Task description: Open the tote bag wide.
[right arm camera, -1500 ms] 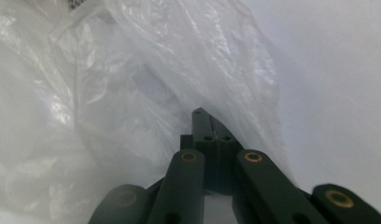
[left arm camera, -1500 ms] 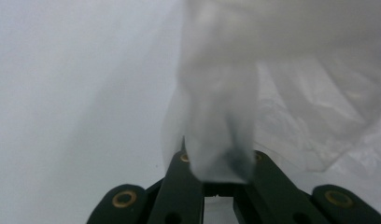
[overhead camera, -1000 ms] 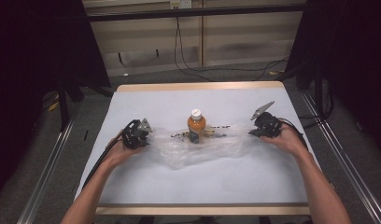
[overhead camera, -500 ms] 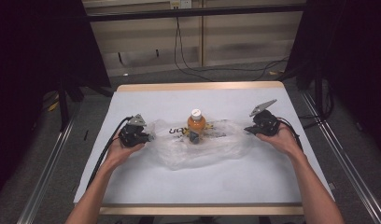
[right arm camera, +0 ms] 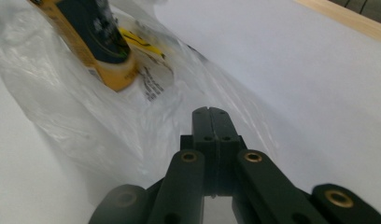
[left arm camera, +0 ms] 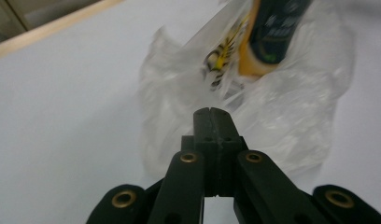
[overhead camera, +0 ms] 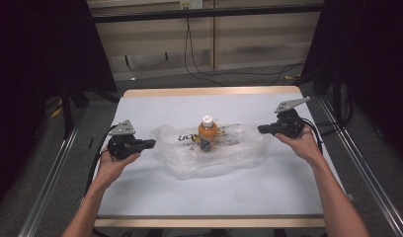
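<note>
Bottle with orange drink and a white cap stands upright near the middle of the desk, on or inside a crumpled clear plastic bag that spreads flat around its base; printed lettering on the bag lies just beside the bottle. A second ago both tools were pressed in against the bag's two ends; now each has drawn outward and upward. The left tool sits just off the bag's left edge, and the left gripper view shows its jaws pressed fully together with the film lying beyond the tips, so it looks empty. The right tool is at the bag's right edge, jaws likewise fully together; in the right gripper view the film runs close under the tips, and whether a fold is pinched there cannot be told. The bag has widened a little and the bottle has kept its place. Judging from this, the spreading pull is done or has slipped, and a fresh grip on the bag's rim is probably needed.
</note>
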{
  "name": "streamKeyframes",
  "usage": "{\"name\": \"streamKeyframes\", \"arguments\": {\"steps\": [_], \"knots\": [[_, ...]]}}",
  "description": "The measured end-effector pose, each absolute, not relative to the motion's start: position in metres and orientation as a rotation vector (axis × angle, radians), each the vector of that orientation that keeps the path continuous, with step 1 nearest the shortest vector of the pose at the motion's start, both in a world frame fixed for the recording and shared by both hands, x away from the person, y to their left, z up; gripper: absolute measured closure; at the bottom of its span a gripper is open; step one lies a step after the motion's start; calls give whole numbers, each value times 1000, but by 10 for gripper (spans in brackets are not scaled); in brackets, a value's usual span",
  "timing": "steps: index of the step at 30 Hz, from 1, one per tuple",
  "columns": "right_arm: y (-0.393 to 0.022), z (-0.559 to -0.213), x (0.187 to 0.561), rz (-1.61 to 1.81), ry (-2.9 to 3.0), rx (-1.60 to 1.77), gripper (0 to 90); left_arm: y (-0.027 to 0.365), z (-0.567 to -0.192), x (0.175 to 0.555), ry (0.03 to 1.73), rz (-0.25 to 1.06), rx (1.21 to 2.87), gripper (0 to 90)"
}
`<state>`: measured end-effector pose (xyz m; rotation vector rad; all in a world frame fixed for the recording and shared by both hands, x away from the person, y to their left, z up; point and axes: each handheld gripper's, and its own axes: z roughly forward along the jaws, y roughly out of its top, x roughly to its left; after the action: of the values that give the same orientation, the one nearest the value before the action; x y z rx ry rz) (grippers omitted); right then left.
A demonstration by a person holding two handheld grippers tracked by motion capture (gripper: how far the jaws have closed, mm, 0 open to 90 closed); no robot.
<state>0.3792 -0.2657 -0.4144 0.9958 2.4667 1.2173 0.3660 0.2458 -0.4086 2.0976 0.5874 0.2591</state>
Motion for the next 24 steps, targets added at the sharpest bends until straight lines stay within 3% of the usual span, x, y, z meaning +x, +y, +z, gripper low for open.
{"name": "streamKeyframes", "arguments": {"steps": [14, 19, 24], "knots": [[-203, -387, 397, 1168, 2568, 830, 900, 179, -401, 374, 496, 181, 2145, 900], [-169, -403, 417, 1077, 2675, 787, 900, 134, -415, 382, 461, 140, 2276, 900], [-146, -414, 428, 966, 2764, 773, 900, 121, -430, 394, 478, 93, 2338, 900]]}}
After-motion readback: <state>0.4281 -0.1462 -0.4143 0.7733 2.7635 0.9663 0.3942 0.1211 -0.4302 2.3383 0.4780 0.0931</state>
